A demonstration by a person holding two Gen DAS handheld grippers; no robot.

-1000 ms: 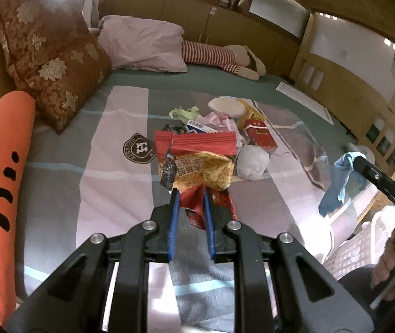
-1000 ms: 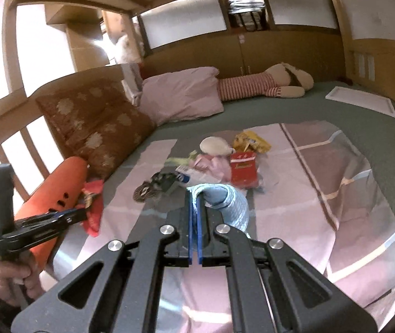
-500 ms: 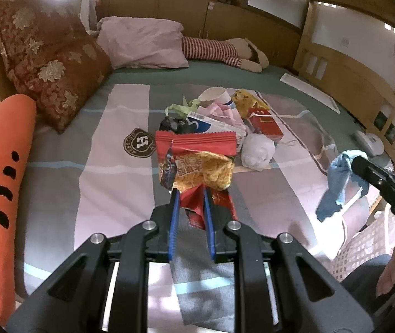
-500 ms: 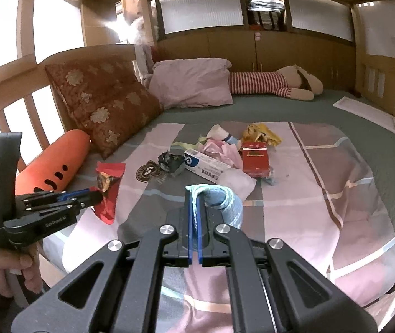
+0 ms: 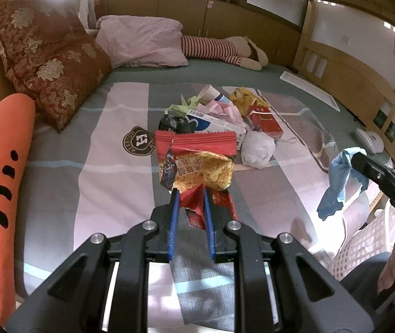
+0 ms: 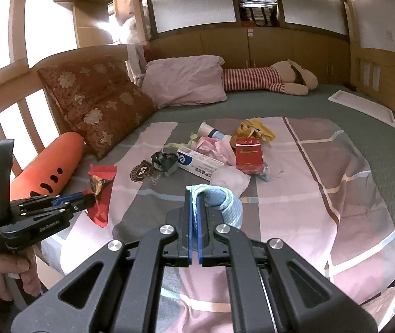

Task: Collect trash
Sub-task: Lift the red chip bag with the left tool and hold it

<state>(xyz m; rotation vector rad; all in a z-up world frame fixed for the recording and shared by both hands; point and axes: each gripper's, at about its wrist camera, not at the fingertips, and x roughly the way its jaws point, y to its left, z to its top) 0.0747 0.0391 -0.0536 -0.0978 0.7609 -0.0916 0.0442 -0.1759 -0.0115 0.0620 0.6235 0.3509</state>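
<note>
Above the bed (image 5: 86, 166), both grippers hold trash.
Left gripper (image 5: 191, 202) has its jaws squeezed on a red snack bag (image 5: 197, 166); right gripper (image 6: 196, 208) pinches a blue cloth (image 6: 222, 202). More trash (image 6: 211, 152) lies piled mid-bed.

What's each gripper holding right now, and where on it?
Left gripper pinches the red snack wrapper by its crumpled bottom end. Right gripper clamps a fold of the light blue cloth.

Glossy crinkled foil snack wrapper (image 5: 197, 163), soft blue cloth (image 6: 222, 202), matt black plastic claw (image 5: 191, 194), wooden bed frame (image 6: 58, 63)
</note>
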